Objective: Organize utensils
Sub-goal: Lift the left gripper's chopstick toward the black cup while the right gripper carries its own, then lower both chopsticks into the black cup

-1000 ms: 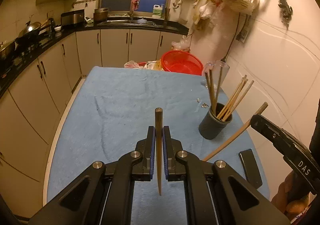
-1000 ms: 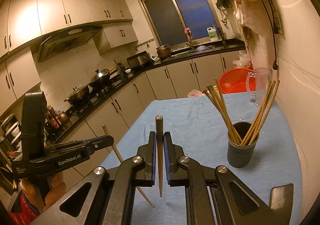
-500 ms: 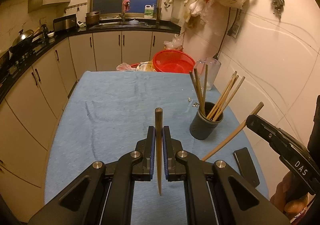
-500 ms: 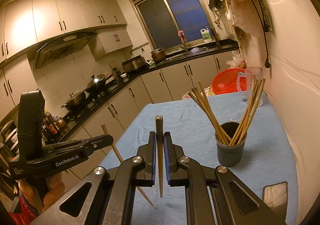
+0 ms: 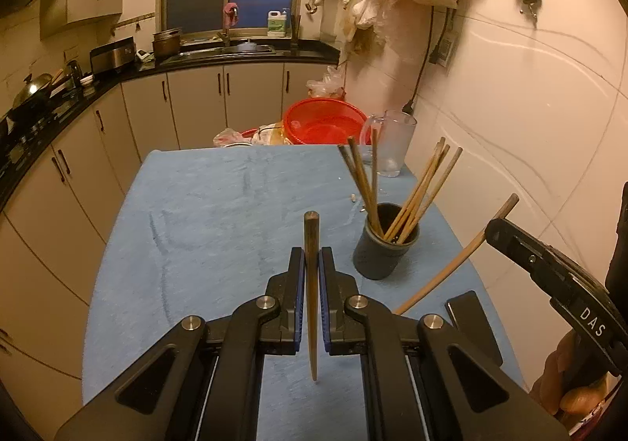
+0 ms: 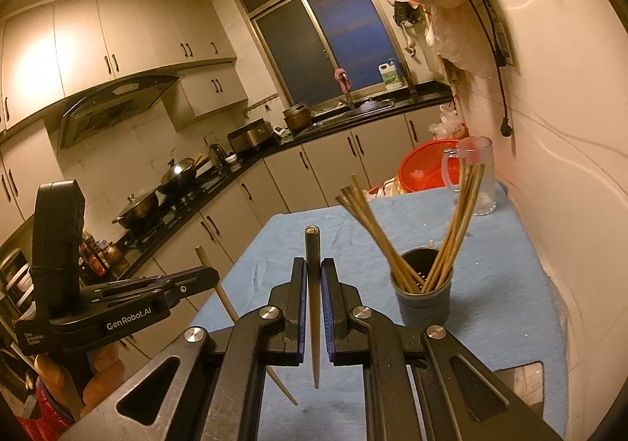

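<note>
Chopsticks [image 5: 396, 193] already fill the cup [image 5: 384, 248] at the far right of the blue counter [image 5: 204, 213], fanned in two bunches, so most of the sorting looks done. Two are left: the left gripper [image 5: 311, 276] has its jaws closed on one chopstick [image 5: 311, 264], held upright, and the right gripper [image 6: 314, 280] clamps another [image 6: 314, 284] the same way. Both hang above the counter, short of the cup. Judging by this, only these two drops remain.
</note>
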A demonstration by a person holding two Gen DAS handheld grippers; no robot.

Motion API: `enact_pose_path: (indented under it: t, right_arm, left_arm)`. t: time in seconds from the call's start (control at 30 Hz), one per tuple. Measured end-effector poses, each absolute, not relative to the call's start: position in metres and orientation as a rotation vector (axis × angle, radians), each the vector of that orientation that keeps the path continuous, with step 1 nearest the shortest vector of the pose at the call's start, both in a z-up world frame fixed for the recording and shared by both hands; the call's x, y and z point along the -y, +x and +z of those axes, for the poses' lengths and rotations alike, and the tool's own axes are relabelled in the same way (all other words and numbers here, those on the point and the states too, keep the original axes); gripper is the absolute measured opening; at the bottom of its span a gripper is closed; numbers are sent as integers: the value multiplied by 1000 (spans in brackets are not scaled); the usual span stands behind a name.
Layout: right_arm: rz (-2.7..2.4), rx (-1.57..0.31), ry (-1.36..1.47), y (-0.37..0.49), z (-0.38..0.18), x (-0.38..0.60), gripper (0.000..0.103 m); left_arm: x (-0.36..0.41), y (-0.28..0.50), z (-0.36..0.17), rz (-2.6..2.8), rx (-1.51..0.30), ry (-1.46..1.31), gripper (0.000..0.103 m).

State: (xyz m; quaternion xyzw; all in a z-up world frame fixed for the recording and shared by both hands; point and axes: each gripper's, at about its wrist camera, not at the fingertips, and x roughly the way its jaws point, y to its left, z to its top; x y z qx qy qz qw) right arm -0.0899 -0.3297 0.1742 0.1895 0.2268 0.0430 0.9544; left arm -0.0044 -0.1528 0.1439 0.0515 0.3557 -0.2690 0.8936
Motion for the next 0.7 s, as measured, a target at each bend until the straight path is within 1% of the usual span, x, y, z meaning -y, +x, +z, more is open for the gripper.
enact_pose_path:
  t: [0.23, 0.7]
  right_arm:
    - [59, -443, 383, -94, 184, 346, 8]
    - [-20, -403, 361, -93, 211, 377, 8]
  left_arm:
    - [169, -1, 151, -577, -737, 105, 7]
    - [206, 9, 182, -629, -695, 95, 7]
